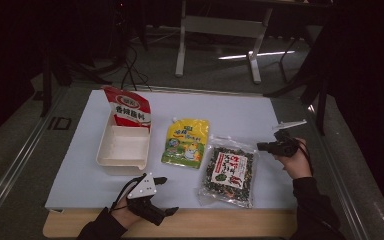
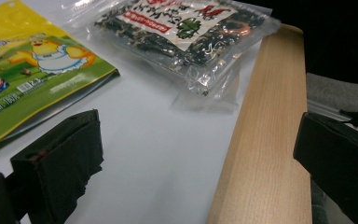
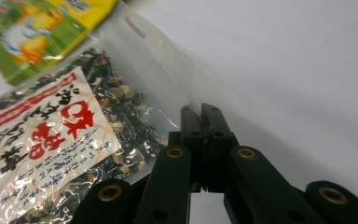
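Here the right gripper [image 3: 200, 111] is clamped on the clear edge of the transparent bag of dark dried seaweed mix [image 1: 228, 170], which lies on the white table sheet [image 1: 75, 170] beside the yellow-green spouted pouch [image 1: 186, 142]. The left gripper [image 1: 166, 195] is held wide open, empty, near the wooden table edge [image 2: 265, 140]. The film should be lifted slowly, so that the thin plastic is not torn or slipped.

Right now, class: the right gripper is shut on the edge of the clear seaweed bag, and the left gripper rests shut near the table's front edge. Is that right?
Not quite. The left gripper is open: the left gripper view shows its jaws wide apart over the table. The right gripper is indeed shut on the seaweed bag.
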Available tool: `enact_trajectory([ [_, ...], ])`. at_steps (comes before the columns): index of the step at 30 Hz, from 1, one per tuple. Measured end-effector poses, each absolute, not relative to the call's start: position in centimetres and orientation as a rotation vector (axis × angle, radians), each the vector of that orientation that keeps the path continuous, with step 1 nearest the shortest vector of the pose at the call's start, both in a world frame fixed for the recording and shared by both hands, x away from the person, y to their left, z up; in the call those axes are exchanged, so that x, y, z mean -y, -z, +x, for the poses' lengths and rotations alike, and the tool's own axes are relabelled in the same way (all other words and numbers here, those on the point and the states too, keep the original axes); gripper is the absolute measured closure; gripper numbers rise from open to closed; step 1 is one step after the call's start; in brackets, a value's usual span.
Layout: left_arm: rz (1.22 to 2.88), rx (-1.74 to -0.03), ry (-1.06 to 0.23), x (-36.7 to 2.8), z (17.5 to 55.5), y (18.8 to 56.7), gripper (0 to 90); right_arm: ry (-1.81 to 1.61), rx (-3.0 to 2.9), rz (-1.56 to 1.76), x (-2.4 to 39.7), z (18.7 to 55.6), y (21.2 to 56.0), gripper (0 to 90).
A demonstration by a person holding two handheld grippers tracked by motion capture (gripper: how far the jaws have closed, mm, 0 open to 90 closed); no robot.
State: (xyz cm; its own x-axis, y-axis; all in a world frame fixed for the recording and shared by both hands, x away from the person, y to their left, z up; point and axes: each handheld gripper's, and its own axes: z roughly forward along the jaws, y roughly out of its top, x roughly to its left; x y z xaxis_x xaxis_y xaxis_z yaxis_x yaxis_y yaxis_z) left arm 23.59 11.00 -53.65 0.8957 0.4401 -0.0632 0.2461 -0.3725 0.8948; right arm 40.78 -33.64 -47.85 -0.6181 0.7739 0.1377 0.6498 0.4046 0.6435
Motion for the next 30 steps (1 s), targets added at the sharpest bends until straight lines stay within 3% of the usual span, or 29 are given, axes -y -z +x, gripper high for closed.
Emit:
enact_trajectory([
  [15, 1.944, -0.552, -0.243, -10.9, 24.4, 49.7, 3.4, -1.133, -2.43, 0.827, 29.2, 35.4, 37.7, 89.7],
  [30, 1.928, -0.531, -0.267, -10.1, 26.1, 47.9, 3.6, -1.256, -2.441, 0.472, 24.8, 30.0, 32.5, 89.7],
])
